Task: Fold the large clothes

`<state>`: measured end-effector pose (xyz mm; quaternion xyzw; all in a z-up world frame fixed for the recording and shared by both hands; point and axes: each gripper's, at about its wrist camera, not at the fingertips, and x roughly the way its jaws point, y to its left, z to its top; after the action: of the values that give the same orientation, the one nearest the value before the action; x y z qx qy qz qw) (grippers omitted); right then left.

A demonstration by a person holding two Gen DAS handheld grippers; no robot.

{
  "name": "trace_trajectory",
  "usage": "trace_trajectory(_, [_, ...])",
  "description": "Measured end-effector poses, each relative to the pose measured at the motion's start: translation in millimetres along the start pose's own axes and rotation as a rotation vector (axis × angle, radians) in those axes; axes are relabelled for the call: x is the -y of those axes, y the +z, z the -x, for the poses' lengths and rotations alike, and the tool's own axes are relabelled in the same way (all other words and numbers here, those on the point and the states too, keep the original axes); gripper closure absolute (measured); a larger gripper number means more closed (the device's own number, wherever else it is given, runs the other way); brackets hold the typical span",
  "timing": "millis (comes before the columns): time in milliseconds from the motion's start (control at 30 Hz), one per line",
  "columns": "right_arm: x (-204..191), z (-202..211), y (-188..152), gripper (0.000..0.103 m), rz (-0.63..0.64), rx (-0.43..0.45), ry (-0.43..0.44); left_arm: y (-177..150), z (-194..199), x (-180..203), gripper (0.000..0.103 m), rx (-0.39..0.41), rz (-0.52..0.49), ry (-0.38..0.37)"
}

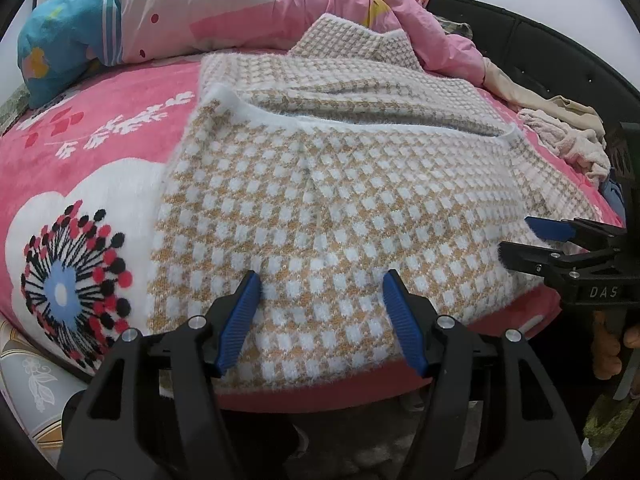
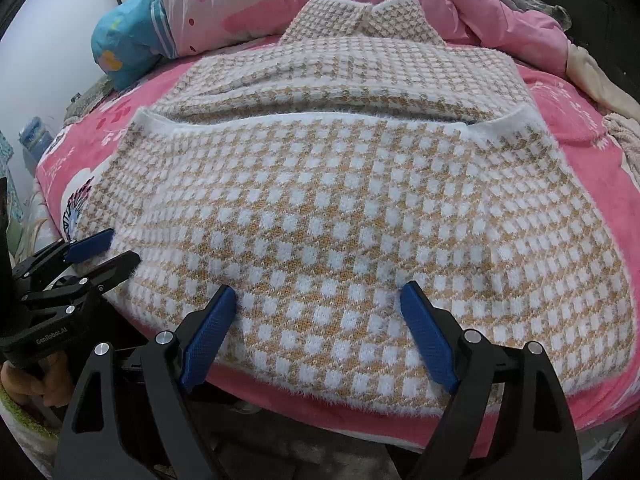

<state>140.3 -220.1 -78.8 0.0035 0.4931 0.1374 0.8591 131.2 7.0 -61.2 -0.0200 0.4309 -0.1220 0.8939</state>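
A fuzzy tan-and-white checked knit sweater [image 2: 340, 208] is laid folded on the pink floral blanket [image 1: 100, 128]. The left gripper [image 1: 320, 280] and right gripper [image 2: 318, 292], at 6 o'clock, are spread wide, apparently resting on its hem.

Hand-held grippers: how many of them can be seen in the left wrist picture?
2. The left hand-held gripper is at the bottom centre, jaws apart over the near edge of the checked sweater. The right hand-held gripper enters from the right edge, at the sweater's right side.
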Motion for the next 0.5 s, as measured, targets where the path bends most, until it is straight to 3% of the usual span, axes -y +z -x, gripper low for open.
trace_trajectory(500, [-2.1,0.5,-0.7,0.020,0.001,-0.003,-0.002,1.8,-0.8,-0.8,0.042,-0.009,0.015,-0.013])
